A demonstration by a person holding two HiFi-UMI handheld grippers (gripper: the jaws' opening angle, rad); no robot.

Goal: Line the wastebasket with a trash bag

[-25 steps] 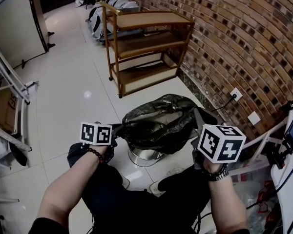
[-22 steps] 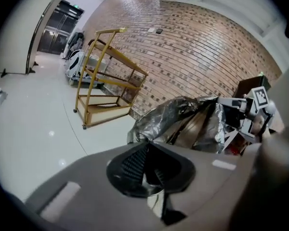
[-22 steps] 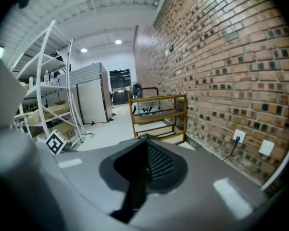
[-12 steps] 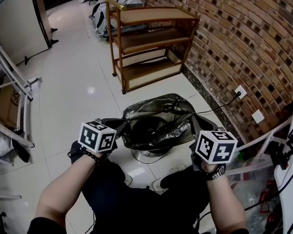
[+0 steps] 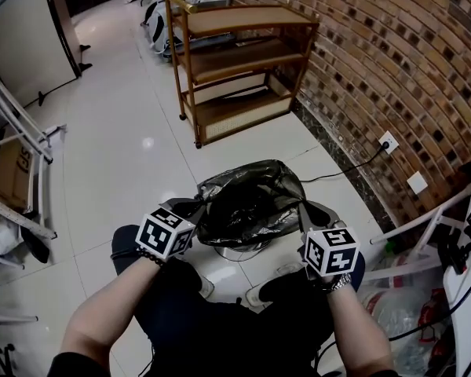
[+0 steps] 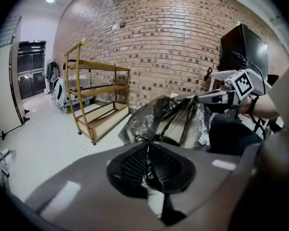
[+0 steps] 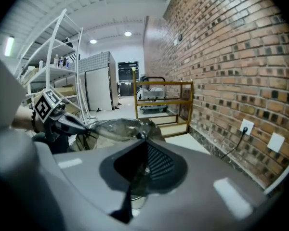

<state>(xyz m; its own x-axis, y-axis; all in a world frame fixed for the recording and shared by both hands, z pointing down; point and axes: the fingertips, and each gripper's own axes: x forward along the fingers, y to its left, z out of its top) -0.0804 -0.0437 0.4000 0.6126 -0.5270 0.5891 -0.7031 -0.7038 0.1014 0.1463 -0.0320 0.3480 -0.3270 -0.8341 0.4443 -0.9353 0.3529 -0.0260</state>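
The black trash bag [image 5: 247, 203] is held right over the wastebasket [image 5: 234, 251]. Most of the wastebasket is hidden under the bag. Only a bit of shiny metal can be seen below the plastic.

The bag's edge is pinched on two sides. The left gripper [image 5: 195, 206] is closed tight on the edge at the left side of the wastebasket, and thin black plastic is squeezed between its jaws. The right gripper [image 5: 304, 209] is closed tight on the edge at the right side of the wastebasket in the same way. The mouth of the bag is pulled wide between the two, and the dark inside of the bag can be seen above the wastebasket.

The step in hand seems to be the fitting of the bag's mouth over the top of the wastebasket. It cannot be told whether any of the edge has been folded over the rim yet.

For the next move, both pinched edges would need to be pulled down and a little outward, past the rim of the wastebasket. The plastic should be kept pinched until it sits below the rim on both sides. After that, the near and far parts of the edge would likely need to be tucked down too. The plastic is thin, so a hard pull should be avoided or it may be torn.

A wooden shelf [image 5: 235, 61] stands beyond the wastebasket, and a brick wall [image 5: 392, 69] runs along its right side.
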